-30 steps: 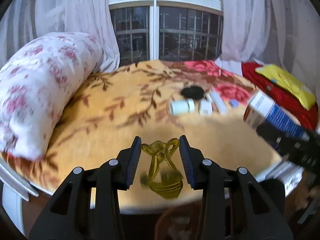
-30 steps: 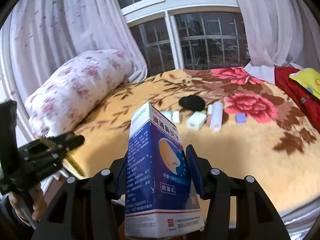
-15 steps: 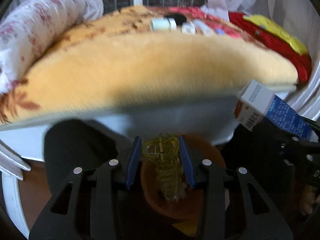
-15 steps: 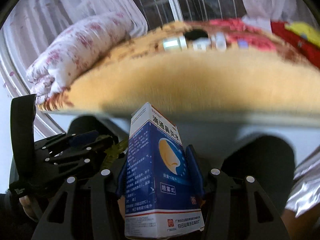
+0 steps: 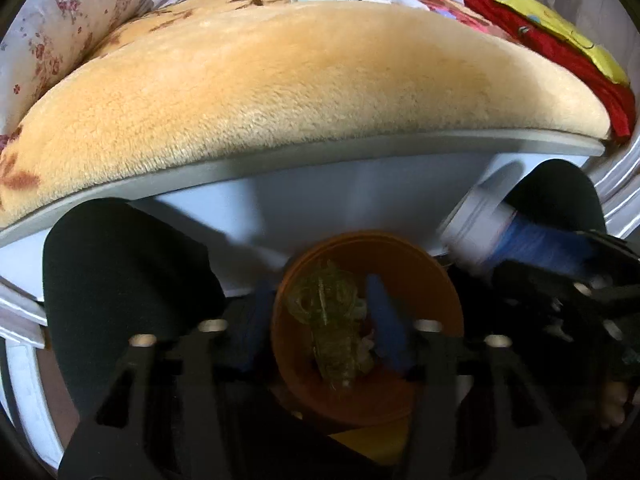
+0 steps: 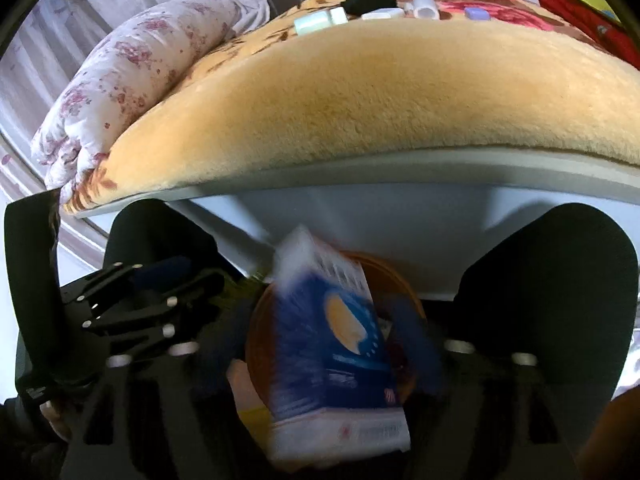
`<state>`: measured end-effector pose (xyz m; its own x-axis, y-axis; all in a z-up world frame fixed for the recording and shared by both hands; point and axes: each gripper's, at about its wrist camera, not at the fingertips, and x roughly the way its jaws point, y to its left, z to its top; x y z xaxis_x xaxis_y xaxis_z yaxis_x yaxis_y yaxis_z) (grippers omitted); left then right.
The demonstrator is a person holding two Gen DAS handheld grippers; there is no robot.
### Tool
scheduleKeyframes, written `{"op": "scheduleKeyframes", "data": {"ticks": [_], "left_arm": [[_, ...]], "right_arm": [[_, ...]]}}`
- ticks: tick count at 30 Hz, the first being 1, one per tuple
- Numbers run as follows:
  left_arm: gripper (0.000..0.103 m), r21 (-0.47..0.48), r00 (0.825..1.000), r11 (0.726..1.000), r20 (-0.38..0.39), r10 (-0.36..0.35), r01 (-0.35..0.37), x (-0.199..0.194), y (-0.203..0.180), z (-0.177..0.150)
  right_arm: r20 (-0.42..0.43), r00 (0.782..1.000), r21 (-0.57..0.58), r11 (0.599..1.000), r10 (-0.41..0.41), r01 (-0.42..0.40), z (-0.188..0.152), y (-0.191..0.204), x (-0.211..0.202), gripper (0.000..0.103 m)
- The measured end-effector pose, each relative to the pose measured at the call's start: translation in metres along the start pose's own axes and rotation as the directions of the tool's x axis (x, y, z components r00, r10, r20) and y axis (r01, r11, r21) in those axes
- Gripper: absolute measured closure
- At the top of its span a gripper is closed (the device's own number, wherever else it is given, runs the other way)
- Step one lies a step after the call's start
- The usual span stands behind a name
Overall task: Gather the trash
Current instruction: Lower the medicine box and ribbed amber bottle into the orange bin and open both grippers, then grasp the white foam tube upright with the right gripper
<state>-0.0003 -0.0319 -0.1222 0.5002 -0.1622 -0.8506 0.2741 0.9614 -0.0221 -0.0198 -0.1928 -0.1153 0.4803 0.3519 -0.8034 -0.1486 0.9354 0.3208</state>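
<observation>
Left gripper: jaws just opened — yellow-green plastic piece loose between them, over the orange bin.
Right gripper: jaws just opened — blue-and-white box between them, above the same bin's rim.

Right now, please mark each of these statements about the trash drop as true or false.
1. The blue and white box is between the right gripper's fingers, above the orange bin. True; its jaws have just been opening.
2. The yellow-green plastic piece lies on the blanket. False: it is over the orange bin, between the left gripper's open fingers.
3. The bin stands on the bed. False: it sits low, below the bed's edge.
4. Small white items lie on the blanket. True.
5. The floral pillow is inside the bin. False: it lies on the bed.
</observation>
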Motion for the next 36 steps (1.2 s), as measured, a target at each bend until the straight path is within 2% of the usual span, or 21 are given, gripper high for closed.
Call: {"op": "scheduleKeyframes", "data": {"ticks": [1, 11, 15, 20, 23, 26, 31, 35, 36], "left_arm": [[0.035, -0.002, 1.000, 1.000, 0.007, 0.005, -0.005, -0.001, 0.001, 0.000], [0.035, 0.011, 1.000, 1.000, 0.013, 0.021, -0.021, -0.001, 0.001, 0.005], [0.035, 0.014, 0.999, 0.999, 0.027, 0.035, -0.035, -0.008, -0.001, 0.007], [0.034, 0.043, 0.996, 0.998, 0.084, 0.043, -0.047, -0.029, 0.000, 0.017], [0.023, 0.071, 0.987, 0.995, 0.145, 0.066, -0.077, -0.045, 0.001, 0.028], [0.022, 0.087, 0.982, 0.994, 0.185, 0.048, -0.065, -0.055, 0.001, 0.046], [0.020, 0.057, 0.974, 0.998, 0.224, -0.014, 0.001, -0.064, 0.006, 0.080], [0.016, 0.015, 0.966, 0.999, 0.255, -0.035, 0.032, -0.063, 0.013, 0.099], [0.016, 0.004, 0.966, 0.999, 0.256, -0.043, 0.043, -0.061, 0.015, 0.103]], "right_arm": [[0.004, 1.000, 0.008, 1.000, 0.001, -0.001, 0.000, -0.002, -0.001, 0.023], [0.036, 0.999, 0.067, 0.998, 0.000, -0.002, -0.004, -0.018, -0.011, 0.023], [0.084, 0.996, 0.025, 1.000, -0.015, 0.013, -0.001, -0.010, -0.027, 0.023], [0.136, 0.991, -0.056, 0.998, -0.006, 0.014, 0.020, -0.001, -0.056, 0.023], [0.162, 0.987, -0.081, 0.997, -0.002, 0.015, 0.049, -0.007, -0.070, 0.023], [0.175, 0.985, -0.064, 0.998, -0.007, 0.018, 0.099, -0.025, -0.076, 0.023], [0.177, 0.984, 0.020, 0.999, -0.032, 0.028, 0.191, -0.062, -0.061, 0.023], [0.121, 0.990, 0.092, 0.994, -0.076, 0.065, 0.269, -0.089, -0.020, 0.039], [0.109, 0.991, 0.103, 0.992, -0.082, 0.071, 0.280, -0.092, -0.013, 0.040]]}}
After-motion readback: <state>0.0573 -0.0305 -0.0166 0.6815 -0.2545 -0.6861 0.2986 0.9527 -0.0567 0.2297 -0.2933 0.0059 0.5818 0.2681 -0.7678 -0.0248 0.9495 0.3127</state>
